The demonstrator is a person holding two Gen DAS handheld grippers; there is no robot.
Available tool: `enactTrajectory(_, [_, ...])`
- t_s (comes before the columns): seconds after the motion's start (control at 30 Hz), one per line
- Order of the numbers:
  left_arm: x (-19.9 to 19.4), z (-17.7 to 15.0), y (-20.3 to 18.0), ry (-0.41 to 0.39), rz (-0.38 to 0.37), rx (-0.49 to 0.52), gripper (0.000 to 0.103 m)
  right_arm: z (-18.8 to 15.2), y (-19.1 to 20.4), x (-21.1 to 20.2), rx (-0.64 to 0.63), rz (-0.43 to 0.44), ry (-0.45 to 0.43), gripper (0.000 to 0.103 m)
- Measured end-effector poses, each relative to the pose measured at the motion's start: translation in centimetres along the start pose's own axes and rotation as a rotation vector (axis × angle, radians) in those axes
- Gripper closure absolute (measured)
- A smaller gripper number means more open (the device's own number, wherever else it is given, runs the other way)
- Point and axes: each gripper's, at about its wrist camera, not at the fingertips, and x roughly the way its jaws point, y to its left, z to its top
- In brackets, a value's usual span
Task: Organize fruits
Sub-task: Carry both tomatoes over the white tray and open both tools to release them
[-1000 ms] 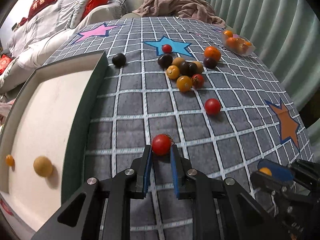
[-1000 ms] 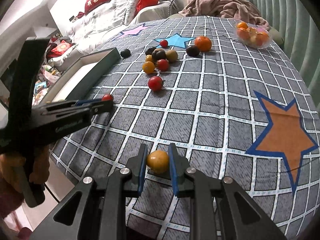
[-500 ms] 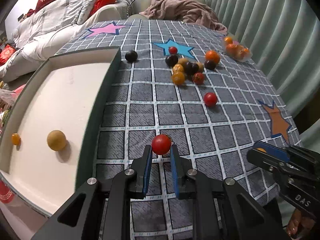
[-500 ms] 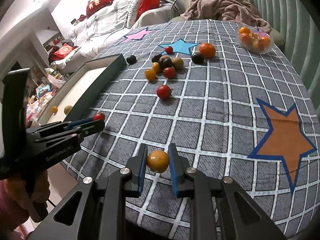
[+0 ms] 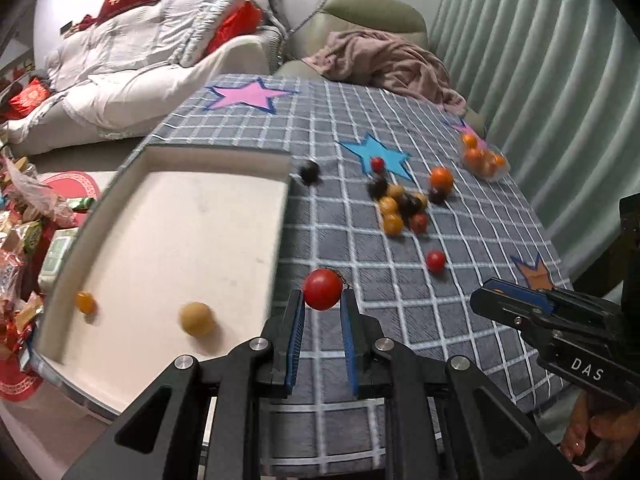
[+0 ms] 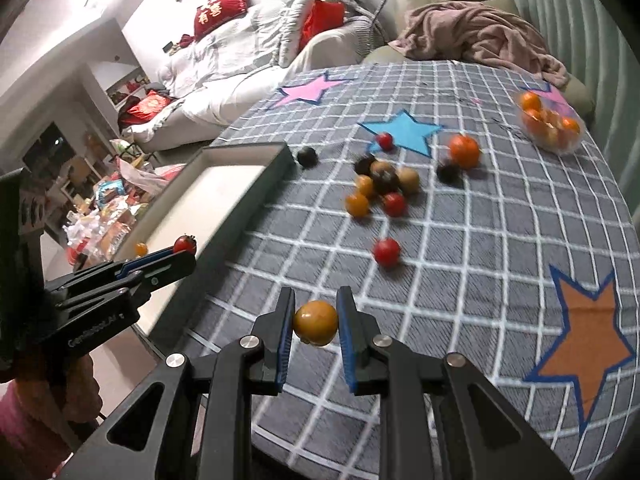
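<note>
Fruit is being carried: left gripper (image 5: 322,310) clamping a red tomato (image 5: 322,289), right gripper (image 6: 316,322) pinching an orange one (image 6: 315,322), both needing release over the tray (image 5: 168,152).

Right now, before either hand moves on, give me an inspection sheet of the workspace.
Surface: checked grey cloth with coloured stars.
Job's things: red tomato and orange tomato held; loose fruit cluster; tray holding two yellow fruits.
Clutter: plastic tub of oranges.
Grippers: left gripper shut on red tomato; right gripper shut on orange tomato.
Cables: nothing seen.
Surroundings: sofa, pink blanket, curtain.
</note>
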Motion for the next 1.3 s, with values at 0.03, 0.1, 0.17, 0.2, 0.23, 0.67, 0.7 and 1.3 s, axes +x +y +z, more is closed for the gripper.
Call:
enactTrajectory(0.03, [-0.3, 0.3, 0.7, -0.008, 0.008, -0.007, 0.083, 0.6, 0.5, 0.2, -0.008, 0.009, 0.001, 0.080])
enactTrajectory(0.1, [-0.8, 0.8, 1.9, -0.020, 0.021, -0.018, 0.083, 1.7, 1.5, 0.5, -0.026, 0.022, 0.000, 0.080])
enactTrajectory(0.17, [-1.3, 1.5, 3.4, -0.033, 0.040, -0.032, 0.083, 2.6, 2.2, 0.9, -0.041, 0.035, -0.001, 0.080])
enactTrajectory(0.2, [-1.4, 1.7, 3.8, -0.036, 0.047, -0.036, 0.083, 3.4, 2.9, 1.3, -0.053, 0.046, -0.001, 0.080])
enactTrajectory(0.23, [-1.5, 2.1, 4.7, -0.042, 0.062, -0.043, 0.083, 3.8, 3.3, 1.5, -0.060, 0.052, -0.001, 0.080])
enactTrajectory(0.67, [2.0, 6.8, 12.5, -0.030, 0.200, -0.118, 0.083, 11.1, 10.4, 9.5, -0.167, 0.135, 0.066, 0.080])
enactTrajectory(0.7, [2.5, 6.9, 12.9, -0.021, 0.207, -0.124, 0.083, 11.5, 10.8, 10.5, -0.172, 0.137, 0.079, 0.080])
enactTrajectory(1.3, [9.4, 6.2, 15.2, 0.155, 0.293, -0.143, 0.083, 13.4, 12.2, 22.4, -0.196, 0.059, 0.256, 0.077])
